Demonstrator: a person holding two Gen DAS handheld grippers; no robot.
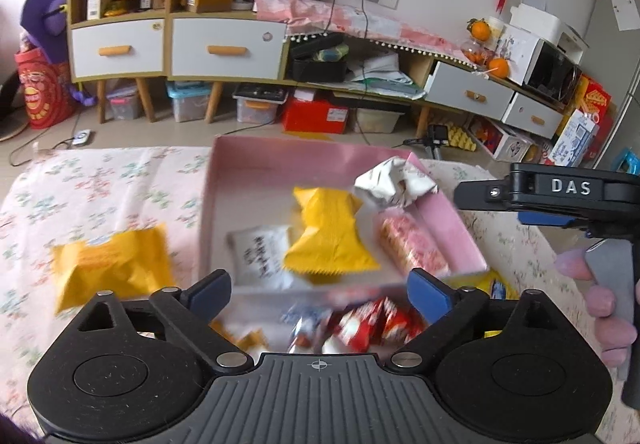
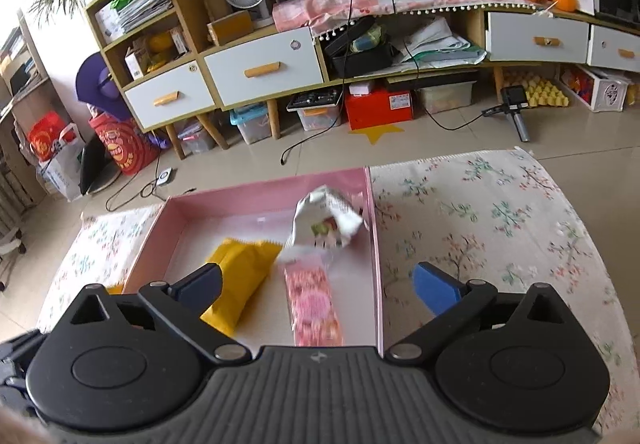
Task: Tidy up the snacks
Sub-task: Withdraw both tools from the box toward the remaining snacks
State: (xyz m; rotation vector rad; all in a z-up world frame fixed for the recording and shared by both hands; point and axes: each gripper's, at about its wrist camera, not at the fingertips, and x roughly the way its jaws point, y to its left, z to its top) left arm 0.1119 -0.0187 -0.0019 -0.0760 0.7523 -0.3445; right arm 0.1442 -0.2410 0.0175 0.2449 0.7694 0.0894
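The left gripper [image 1: 320,294] stood wide open with nothing between its blue pads [image 1: 430,294], hanging over the near wall of the pink box [image 1: 240,179]. The right gripper [image 2: 316,286] was equally wide open and empty, poised above the box's near right part. No earlier picture is given, so only that open state can be told.

The box lay on a floral cloth [image 1: 100,183] covering the table, near its far edge. Inside it, a yellow pack [image 1: 330,236] lay in the middle, partly over a white pack [image 1: 262,256] with dark lettering at its near left. A pink pack [image 1: 412,246] lay along the right wall, and a crumpled silver pack [image 1: 394,179] sat in the far right corner, leaning on the wall.

Outside the box, a second yellow pack [image 1: 112,264] lay on the cloth to its left, well apart from the wall. Red-and-white packs [image 1: 372,324] were heaped just before the near wall, blurred, under the left gripper.

In the left view the right gripper's body showed at the right edge, with a hand [image 1: 600,308] wrapped round its handle.
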